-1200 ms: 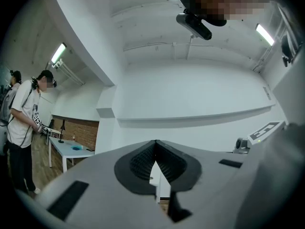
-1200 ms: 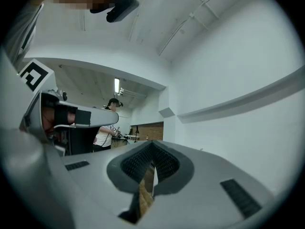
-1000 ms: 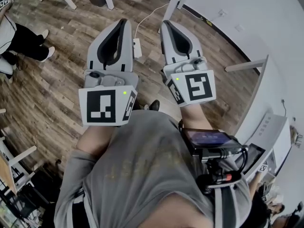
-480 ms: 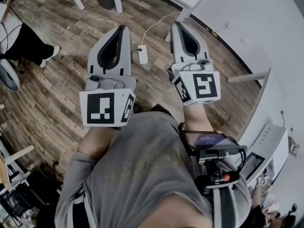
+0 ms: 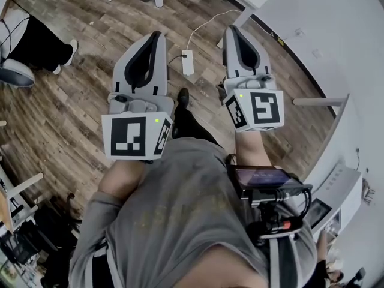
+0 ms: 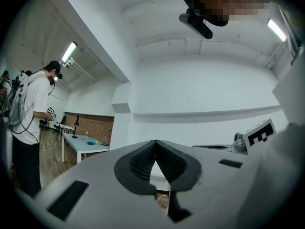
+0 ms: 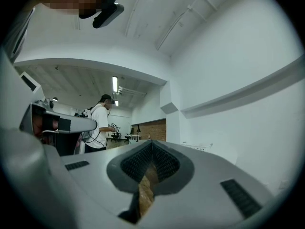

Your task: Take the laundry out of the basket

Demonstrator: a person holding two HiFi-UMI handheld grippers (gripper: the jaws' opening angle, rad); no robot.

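A shoe (image 5: 183, 95) is coming forward between the left gripper (image 5: 156, 36) and right gripper (image 5: 231, 30), while the power strip (image 5: 188, 62) on the floor (image 5: 72, 113) is drifting rightward.

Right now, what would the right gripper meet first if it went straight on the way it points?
Nothing near: past the shut right gripper the way looks free, probably as far as the distant brick wall.
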